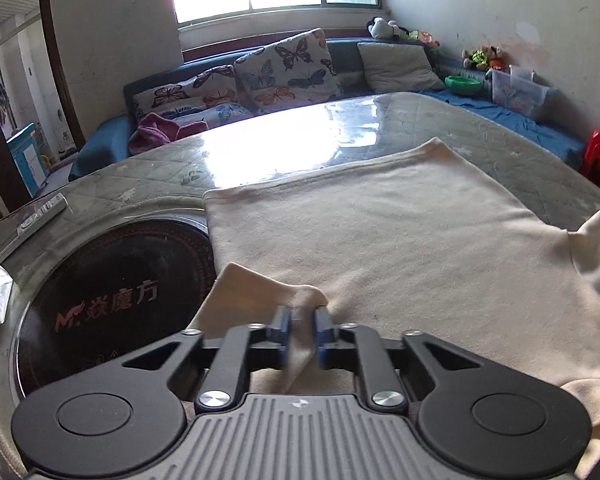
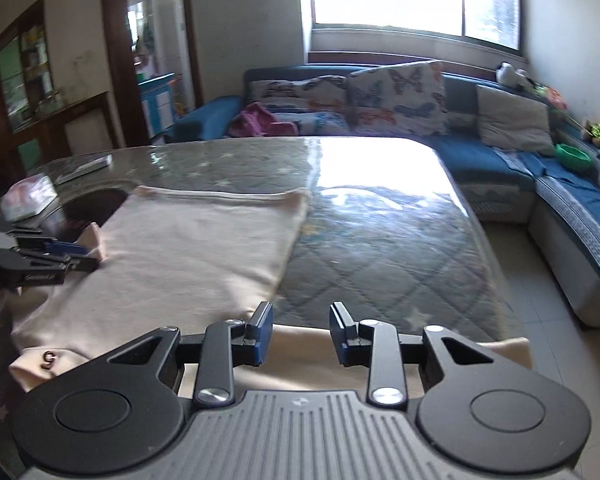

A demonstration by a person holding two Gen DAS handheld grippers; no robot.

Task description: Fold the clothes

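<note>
The garment [image 1: 380,240] lay spread on the worktop [image 1: 260,148], ahead of the left tool [image 1: 302,320], which pinched a fold of it. A round plate [image 1: 112,296] sat left of that tool (partly under cloth). The sofa [image 2: 500,160] stood beyond the right tool [image 2: 302,334].

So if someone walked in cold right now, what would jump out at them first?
The cream garment spread flat over the quilted table, with the left tongs pinching a fold of it at its near left edge. Next, the dark round cooktop with red lettering beside it, and the right tongs open over the cloth's near right end.
</note>
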